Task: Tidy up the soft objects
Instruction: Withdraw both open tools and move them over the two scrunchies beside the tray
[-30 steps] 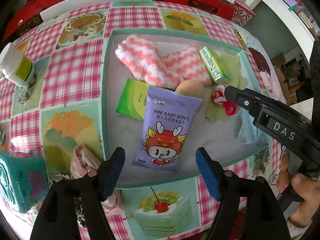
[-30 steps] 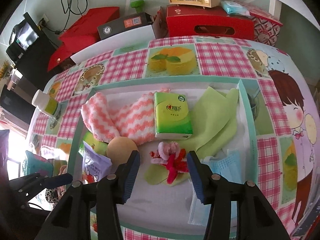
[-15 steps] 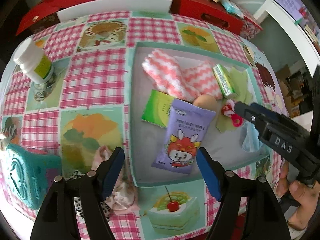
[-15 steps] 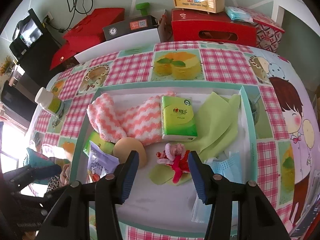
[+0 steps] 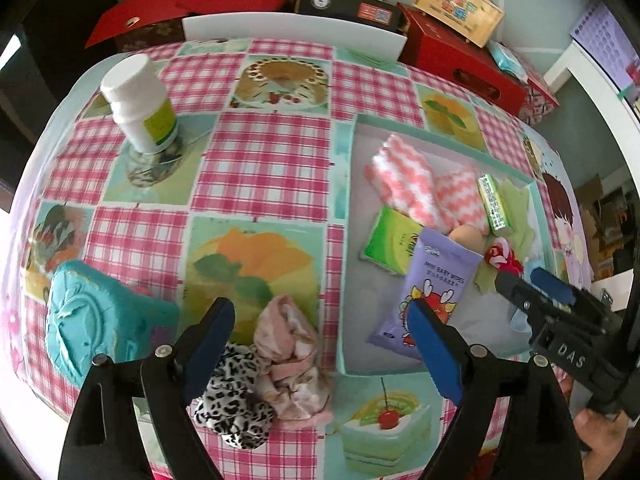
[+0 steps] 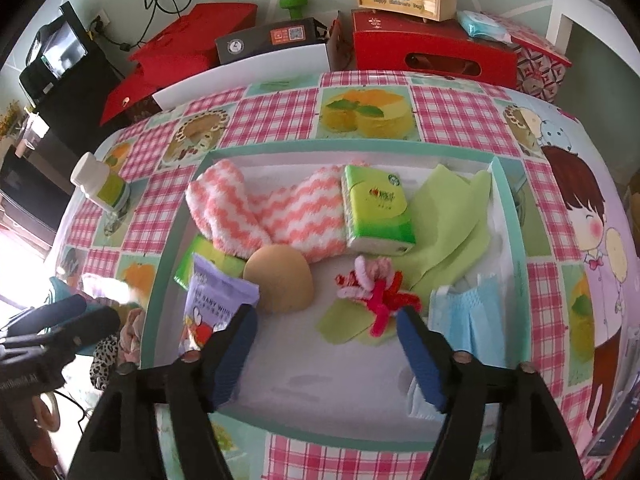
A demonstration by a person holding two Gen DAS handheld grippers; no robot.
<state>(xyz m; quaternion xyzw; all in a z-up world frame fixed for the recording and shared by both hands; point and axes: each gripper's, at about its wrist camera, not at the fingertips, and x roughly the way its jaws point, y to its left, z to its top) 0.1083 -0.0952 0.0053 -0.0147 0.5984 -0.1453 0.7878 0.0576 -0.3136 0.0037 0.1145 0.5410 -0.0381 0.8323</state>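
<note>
A teal-rimmed tray (image 5: 345, 216) (image 6: 172, 236) holds pink-and-white striped socks (image 5: 404, 180) (image 6: 276, 208), a purple baby-wipes pack (image 5: 430, 284) (image 6: 218, 300), green tissue packs (image 6: 376, 208), a tan sponge (image 6: 280, 280), a pink-red pipe-cleaner toy (image 6: 376, 288), a green cloth (image 6: 448, 216) and a blue face mask (image 6: 468, 312). A pink scrunchie (image 5: 290, 352) and a leopard scrunchie (image 5: 236, 396) lie on the tablecloth left of the tray. My left gripper (image 5: 320, 344) is open and empty over them. My right gripper (image 6: 326, 344) is open and empty over the tray's near part.
A white pill bottle (image 5: 140, 104) stands at the far left of the table. A teal embossed box (image 5: 92, 320) sits at the near left. Red boxes (image 6: 432, 52) and a white board (image 6: 244, 72) line the table's far edge.
My left gripper has moved left, from above the baby-wipes pack in the tray to above the two scrunchies on the tablecloth. My right gripper has drawn back slightly.
</note>
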